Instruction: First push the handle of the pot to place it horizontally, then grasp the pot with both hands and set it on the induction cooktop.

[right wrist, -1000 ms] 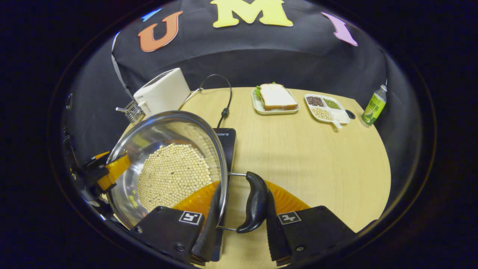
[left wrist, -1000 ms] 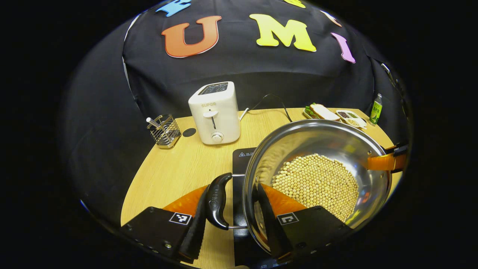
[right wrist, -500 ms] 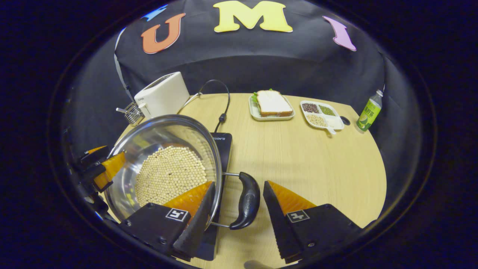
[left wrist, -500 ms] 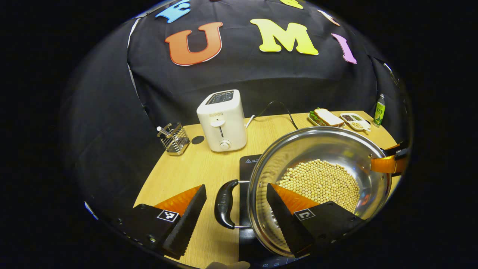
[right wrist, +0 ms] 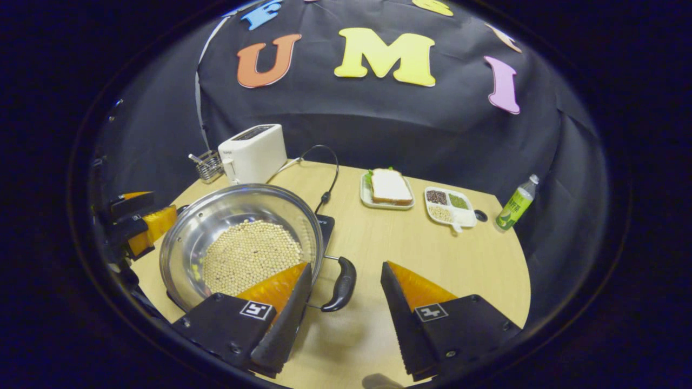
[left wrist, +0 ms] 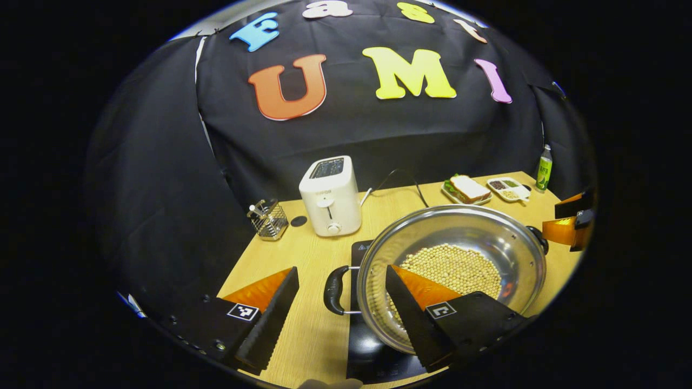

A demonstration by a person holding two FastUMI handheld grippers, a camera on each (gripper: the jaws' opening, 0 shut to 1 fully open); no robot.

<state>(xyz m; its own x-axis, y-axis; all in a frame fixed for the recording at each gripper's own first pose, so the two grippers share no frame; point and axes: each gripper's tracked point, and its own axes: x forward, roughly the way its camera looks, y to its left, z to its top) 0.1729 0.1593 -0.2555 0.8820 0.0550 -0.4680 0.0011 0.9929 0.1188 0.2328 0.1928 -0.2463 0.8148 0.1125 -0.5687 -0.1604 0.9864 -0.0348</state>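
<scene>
In the left gripper view, the left gripper (left wrist: 342,283) is spread wide and holds nothing; the shiny round steel pot (left wrist: 476,227) full of pale beans sits on the flat black induction cooktop (left wrist: 373,351), its black loop handle (left wrist: 333,282) between the jaws, touching neither. In the right gripper view, the right gripper (right wrist: 346,278) is likewise released (jaws apart), the pot's other black handle (right wrist: 339,285) lying level between them, nearer the left jaw.

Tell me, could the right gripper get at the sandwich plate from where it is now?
Probably yes. The right gripper is open, and bare table lies between it and the sandwich plate; the pot sits off to its left.
</scene>
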